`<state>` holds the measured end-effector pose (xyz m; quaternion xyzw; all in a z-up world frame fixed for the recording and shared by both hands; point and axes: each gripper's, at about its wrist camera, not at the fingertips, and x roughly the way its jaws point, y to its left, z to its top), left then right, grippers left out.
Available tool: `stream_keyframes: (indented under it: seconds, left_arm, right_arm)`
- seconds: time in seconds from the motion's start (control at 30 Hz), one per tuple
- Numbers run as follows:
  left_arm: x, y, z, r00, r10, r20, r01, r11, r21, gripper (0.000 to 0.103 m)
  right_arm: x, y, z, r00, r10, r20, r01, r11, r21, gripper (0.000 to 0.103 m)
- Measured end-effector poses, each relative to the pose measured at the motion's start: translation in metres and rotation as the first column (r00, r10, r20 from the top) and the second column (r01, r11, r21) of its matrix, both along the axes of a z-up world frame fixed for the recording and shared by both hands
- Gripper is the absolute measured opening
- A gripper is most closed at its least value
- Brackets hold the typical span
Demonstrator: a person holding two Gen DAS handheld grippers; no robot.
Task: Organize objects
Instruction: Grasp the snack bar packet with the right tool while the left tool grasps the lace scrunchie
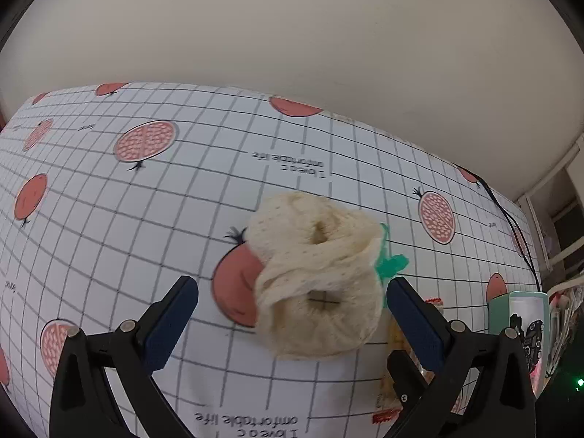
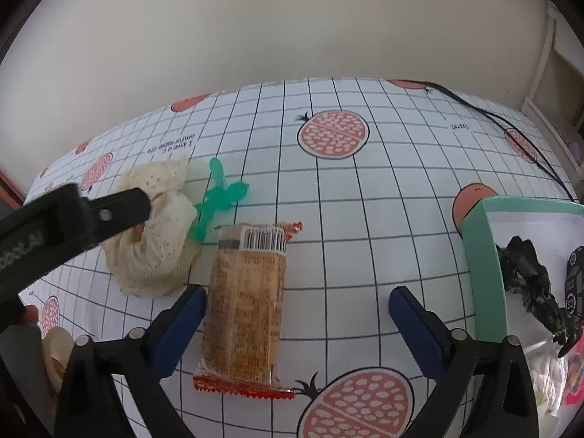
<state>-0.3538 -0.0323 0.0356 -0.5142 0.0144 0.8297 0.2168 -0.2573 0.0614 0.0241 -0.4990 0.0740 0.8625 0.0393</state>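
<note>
Jaws of the left gripper (image 1: pixel 292 314) are gaping around a cream lace scrunchie (image 1: pixel 314 273); the right gripper (image 2: pixel 297 323) is hovering open, snack packet (image 2: pixel 246 306) at its 10 o'clock.

Even, soft indoor light fills both of your wrist views, with no hard glare on the grid-printed tablecloth (image 1: pixel 109 219) and only a faint shadow under the cream lace bundle (image 1: pixel 314 277), which is smeared by motion blur in your left view while the printed grid behind it stays fairly crisp. Your fisheye lenses bow the grid lines strongly toward the edges, and dark vignetting cuts every corner. In your right view the snack packet (image 2: pixel 244 303) reads sharp, while the teal box (image 2: pixel 481 255) at the frame's edge looks stretched.
</note>
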Motion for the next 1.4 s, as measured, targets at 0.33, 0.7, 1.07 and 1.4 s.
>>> stream_keyframes:
  seconds: [0.33,0.7,1.07,1.4]
  left_arm:
    - [-0.003,0.036,-0.001,0.994,-0.105,-0.037,0.102,0.993,-0.06,0.103]
    - [0.002,0.067,-0.019,0.982,-0.18,-0.053,0.169,0.971,-0.168,0.103]
    - [-0.005,0.084,-0.034,0.982,-0.18,-0.05,0.164,0.957,-0.238,0.103]
    - [-0.01,0.083,-0.036,0.982,-0.181,-0.057,0.164,0.961,-0.222,0.101]
  right_arm:
    - [0.002,0.009,0.005,0.999,-0.029,-0.025,0.029,1.0,-0.01,0.067]
    - [0.005,0.033,0.006,0.998,-0.055,-0.032,0.054,0.998,-0.039,0.044]
    - [0.007,0.036,0.006,0.998,-0.039,-0.042,0.037,0.998,-0.04,0.044]
    - [0.007,0.037,0.007,0.999,-0.028,-0.042,0.026,0.999,-0.043,0.044]
